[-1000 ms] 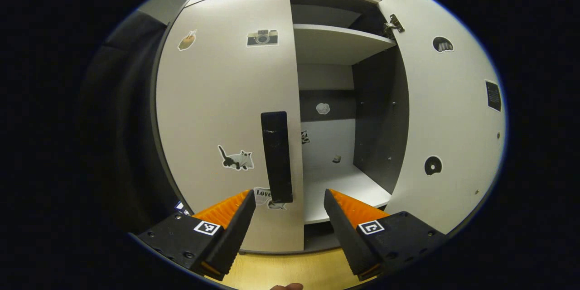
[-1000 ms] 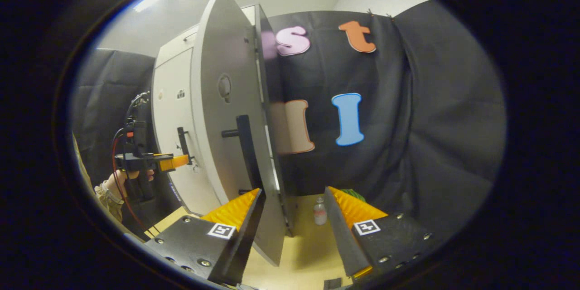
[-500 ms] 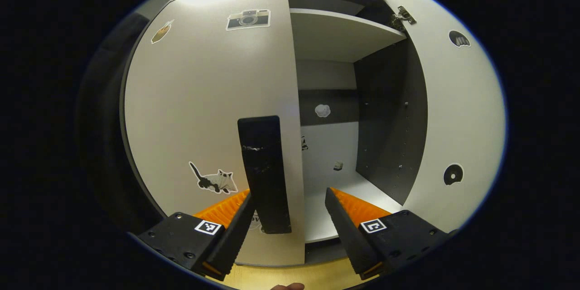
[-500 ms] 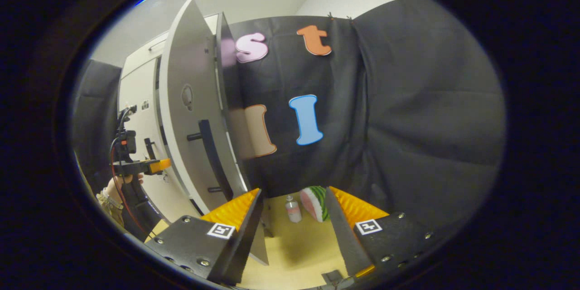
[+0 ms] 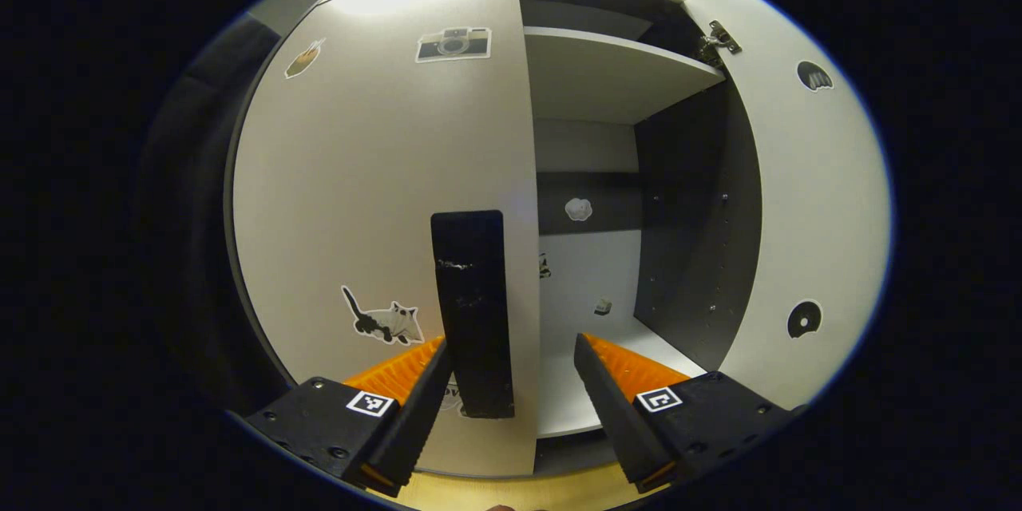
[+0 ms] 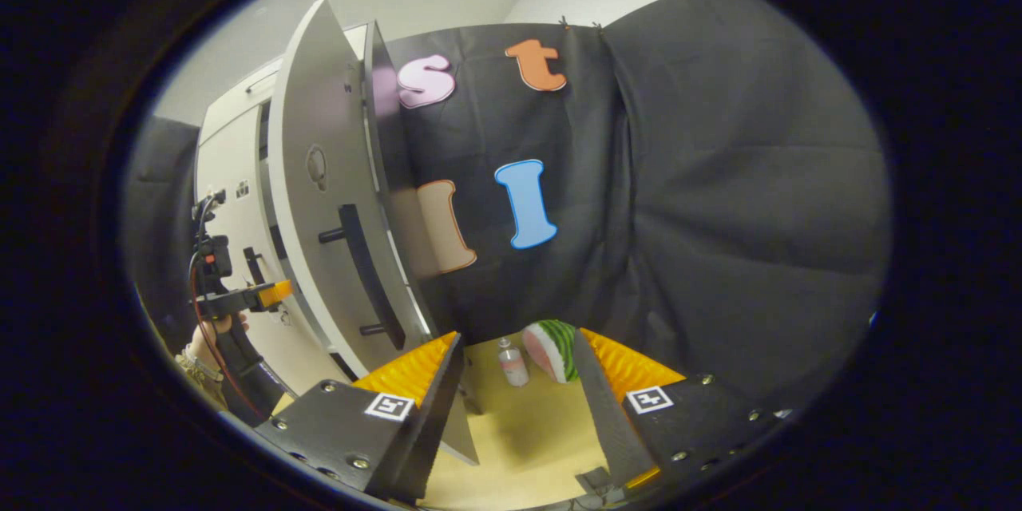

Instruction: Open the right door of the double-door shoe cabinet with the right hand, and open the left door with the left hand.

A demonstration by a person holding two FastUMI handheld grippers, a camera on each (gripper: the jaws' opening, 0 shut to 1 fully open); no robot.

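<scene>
In the left gripper view the cabinet's left door (image 5: 359, 200) stands closed, with several stickers on it. Its black vertical handle (image 5: 471, 311) rises just ahead of my open left gripper (image 5: 507, 367), close to the left finger and untouched by the right one. The right door (image 5: 806, 200) is swung wide, baring white shelves (image 5: 607, 72). In the right gripper view that open right door (image 6: 319, 200) and its black handle (image 6: 363, 271) lie left of my open right gripper (image 6: 515, 359), which holds nothing. Farther left, a hand holds the left gripper (image 6: 239, 299) up to the cabinet front.
A watermelon-slice toy (image 6: 551, 347) and a small bottle (image 6: 511, 363) stand on the yellow floor (image 6: 527, 439) by the black cloth wall (image 6: 718, 215). The right door's lower edge hangs near the right gripper's left finger. Dark cloth flanks the cabinet's left side (image 5: 200, 255).
The left gripper moved closer to the left door's handle, which now reaches down between its fingers. The right gripper drew away from the right door's edge and turned right, bringing the watermelon toy into view.
</scene>
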